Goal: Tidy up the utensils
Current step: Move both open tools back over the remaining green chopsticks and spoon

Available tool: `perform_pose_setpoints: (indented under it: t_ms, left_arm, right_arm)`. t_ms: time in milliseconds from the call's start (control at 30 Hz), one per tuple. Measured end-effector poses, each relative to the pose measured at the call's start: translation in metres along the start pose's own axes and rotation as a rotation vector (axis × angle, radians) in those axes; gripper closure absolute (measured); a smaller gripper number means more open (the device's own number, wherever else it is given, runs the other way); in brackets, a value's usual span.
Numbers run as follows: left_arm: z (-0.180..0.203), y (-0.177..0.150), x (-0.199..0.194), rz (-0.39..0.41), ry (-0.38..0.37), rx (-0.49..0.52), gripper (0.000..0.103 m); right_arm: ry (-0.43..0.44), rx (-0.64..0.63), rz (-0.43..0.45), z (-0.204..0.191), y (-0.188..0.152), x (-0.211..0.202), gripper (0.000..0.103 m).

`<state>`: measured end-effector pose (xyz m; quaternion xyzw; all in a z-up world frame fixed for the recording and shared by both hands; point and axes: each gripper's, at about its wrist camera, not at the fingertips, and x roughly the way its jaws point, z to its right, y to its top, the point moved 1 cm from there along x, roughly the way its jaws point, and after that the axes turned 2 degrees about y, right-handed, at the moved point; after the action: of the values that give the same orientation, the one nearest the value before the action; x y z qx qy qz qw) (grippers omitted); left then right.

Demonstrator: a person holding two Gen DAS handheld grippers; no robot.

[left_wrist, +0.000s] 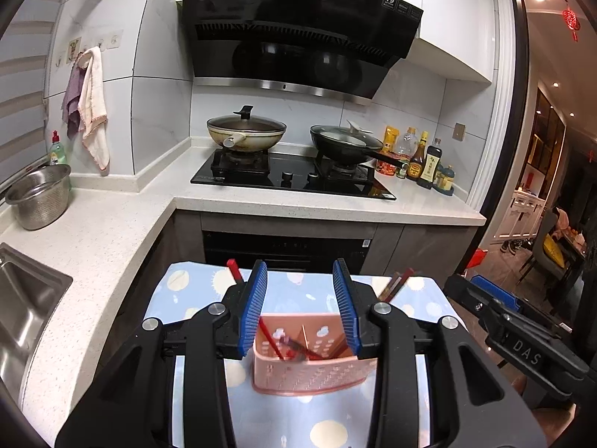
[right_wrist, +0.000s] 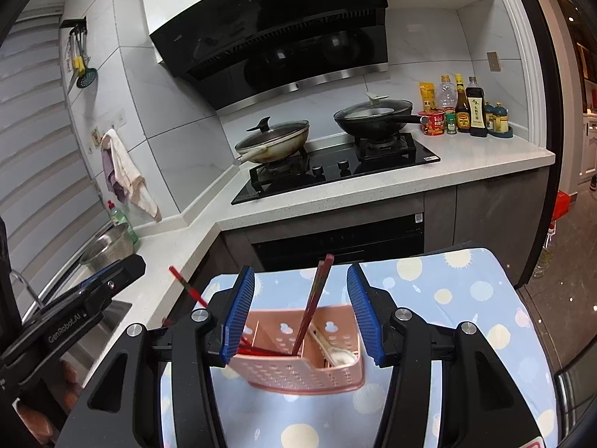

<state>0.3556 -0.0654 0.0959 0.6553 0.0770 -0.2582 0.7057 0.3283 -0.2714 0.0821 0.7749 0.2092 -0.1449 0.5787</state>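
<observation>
A pink perforated utensil caddy (left_wrist: 309,366) stands on a light blue patterned cloth (left_wrist: 197,287); it also shows in the right wrist view (right_wrist: 298,369). Red chopsticks (right_wrist: 313,302) stand in it, leaning out left and right, and a white spoon (right_wrist: 337,354) lies in its right compartment. My left gripper (left_wrist: 300,306) is open and empty, hovering just above the caddy. My right gripper (right_wrist: 300,310) is open and empty too, its jaws either side of the upright chopsticks without touching them. Each gripper shows at the edge of the other's view.
A white counter (left_wrist: 112,231) wraps around the corner with a steel sink (left_wrist: 26,317) and a metal colander (left_wrist: 39,196) at left. A black hob (left_wrist: 291,179) carries two lidded pans. Sauce bottles (left_wrist: 421,160) stand at its right.
</observation>
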Motion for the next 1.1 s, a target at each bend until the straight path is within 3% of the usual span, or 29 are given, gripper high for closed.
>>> perform_pose_setpoints:
  t_ms: [300, 767, 1100]
  left_arm:
    - [-0.001, -0.045, -0.039, -0.061, 0.01, 0.026, 0.068]
    - [-0.003, -0.17, -0.083, -0.256, 0.045, 0.045, 0.068]
    - [0.006, -0.261, -0.101, -0.429, 0.035, 0.06, 0.068]
  right_arm:
    - [-0.032, -0.072, -0.084, -0.004, -0.058, -0.045, 0.052]
    - [-0.096, -0.08, -0.3, 0.012, -0.193, -0.104, 0.052]
    - [-0.102, -0.09, -0.452, 0.008, -0.283, -0.123, 0.056]
